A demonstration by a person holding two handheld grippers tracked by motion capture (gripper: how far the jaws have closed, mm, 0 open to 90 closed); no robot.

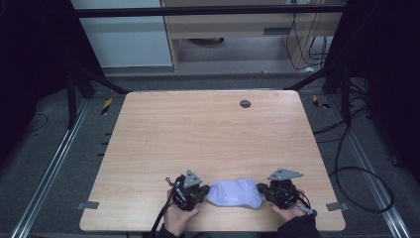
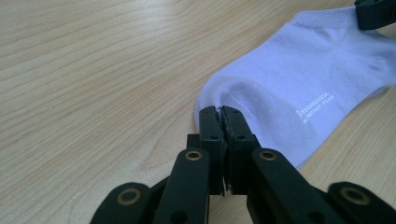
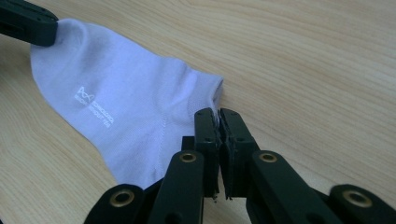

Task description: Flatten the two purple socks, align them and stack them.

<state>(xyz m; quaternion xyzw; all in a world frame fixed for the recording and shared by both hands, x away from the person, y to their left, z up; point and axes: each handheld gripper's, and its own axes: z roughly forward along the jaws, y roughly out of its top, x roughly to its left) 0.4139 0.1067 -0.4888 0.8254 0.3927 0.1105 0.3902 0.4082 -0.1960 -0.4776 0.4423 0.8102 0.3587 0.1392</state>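
Bare wooden table (image 1: 213, 134), near edge: white sock (image 1: 234, 194) stretched flat between two claws. Left claw (image 1: 204, 191) pinched tight on one end of the sock, right claw (image 1: 263, 189) pinched tight on the other, cloth caught at each pair of tips. Seemingly mid lay-down. Best handled by lowering both ends level, keeping light tension so the fabric lands smooth, then letting go only once the sock rests fully on the wood.
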